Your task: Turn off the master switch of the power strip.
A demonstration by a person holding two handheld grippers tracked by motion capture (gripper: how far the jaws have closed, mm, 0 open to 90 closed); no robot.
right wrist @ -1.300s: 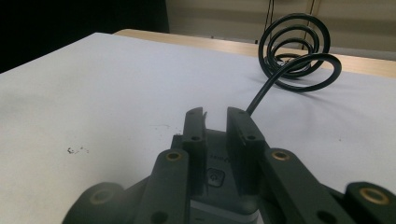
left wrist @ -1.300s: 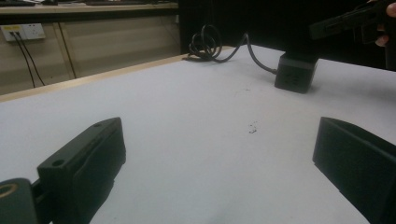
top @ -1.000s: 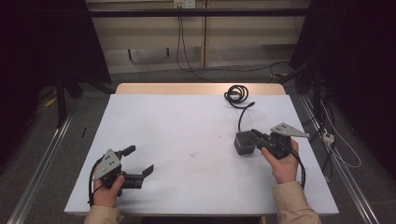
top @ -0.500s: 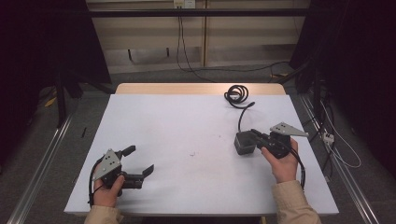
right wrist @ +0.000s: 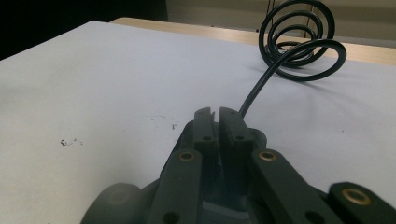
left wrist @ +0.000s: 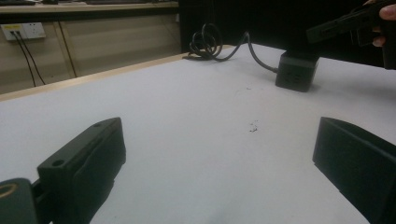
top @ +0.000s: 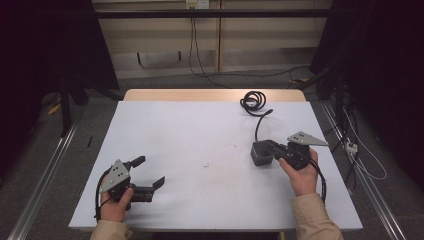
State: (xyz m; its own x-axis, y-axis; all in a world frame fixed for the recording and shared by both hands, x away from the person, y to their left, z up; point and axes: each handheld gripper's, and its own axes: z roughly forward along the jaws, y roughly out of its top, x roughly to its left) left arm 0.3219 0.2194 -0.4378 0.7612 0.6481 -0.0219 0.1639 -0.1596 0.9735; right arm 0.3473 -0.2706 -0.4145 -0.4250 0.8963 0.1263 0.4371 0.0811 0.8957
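Note:
A black power adapter block point(top: 260, 153) lies on the white table point(top: 200, 130) at the right, and its cable runs back to a coil point(top: 253, 101). My right gripper point(top: 269, 146) is shut and rests just over the block's top. In the right gripper view the jaws point(right wrist: 215, 114) are pressed together with nothing between them, and the cable coil point(right wrist: 299, 39) lies ahead. My left gripper point(top: 150, 171) stands open near the front left, with bare table between its jaws point(left wrist: 215, 154). From the left gripper view the block point(left wrist: 297, 71) lies far right under the right gripper point(left wrist: 322, 30).
The wooden far edge of the table point(top: 210, 95) runs along the back. Small dark specks point(top: 206, 164) mark the middle of the table. Cables trail on the floor point(top: 360, 160) at the right, and a rail point(top: 45, 180) runs along the left.

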